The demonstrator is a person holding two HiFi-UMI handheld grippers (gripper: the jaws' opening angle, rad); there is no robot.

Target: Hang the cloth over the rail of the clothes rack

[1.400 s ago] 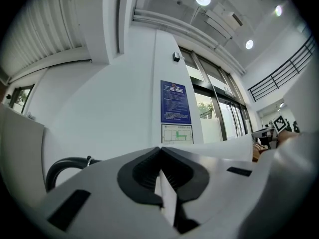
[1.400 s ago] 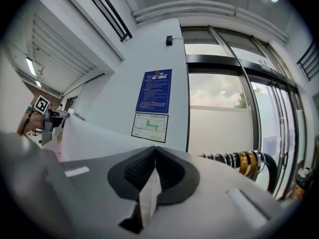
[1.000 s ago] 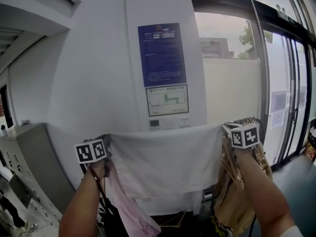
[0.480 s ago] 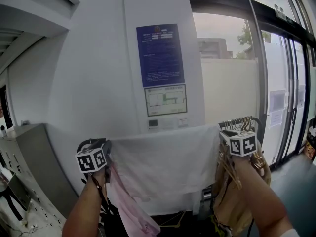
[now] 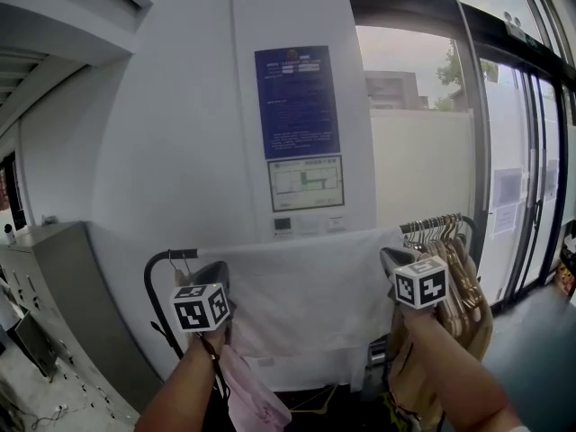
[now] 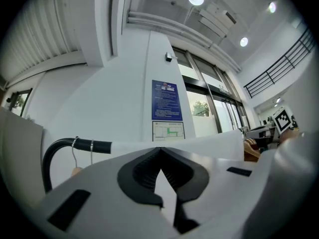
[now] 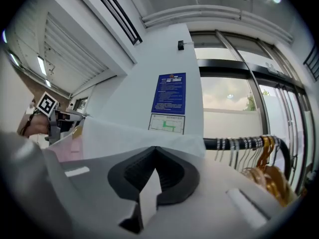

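Observation:
A white cloth (image 5: 306, 295) hangs draped over the black rail (image 5: 180, 255) of the clothes rack, spread flat between my two grippers. My left gripper (image 5: 219, 270) sits just in front of the cloth's left edge. Its jaws have just been closing and now meet with nothing between them (image 6: 159, 149). My right gripper (image 5: 389, 257) is in front of the cloth's right edge; its jaws have also just been closing and stand shut and empty (image 7: 155, 148). The cloth (image 6: 209, 143) and rail (image 6: 99, 146) lie beyond the left tips, as do the cloth (image 7: 119, 136) and rail (image 7: 239, 143) beyond the right tips.
Wooden hangers (image 5: 450, 268) crowd the rail's right end. A pink garment (image 5: 247, 394) hangs below the left gripper. A white wall with a blue notice (image 5: 297, 102) is behind the rack, glass doors (image 5: 522, 151) at right, a grey cabinet (image 5: 54, 295) at left.
Both grippers let go of the cloth's top corners and drew back toward me and lower. The cloth stayed draped over the rail.

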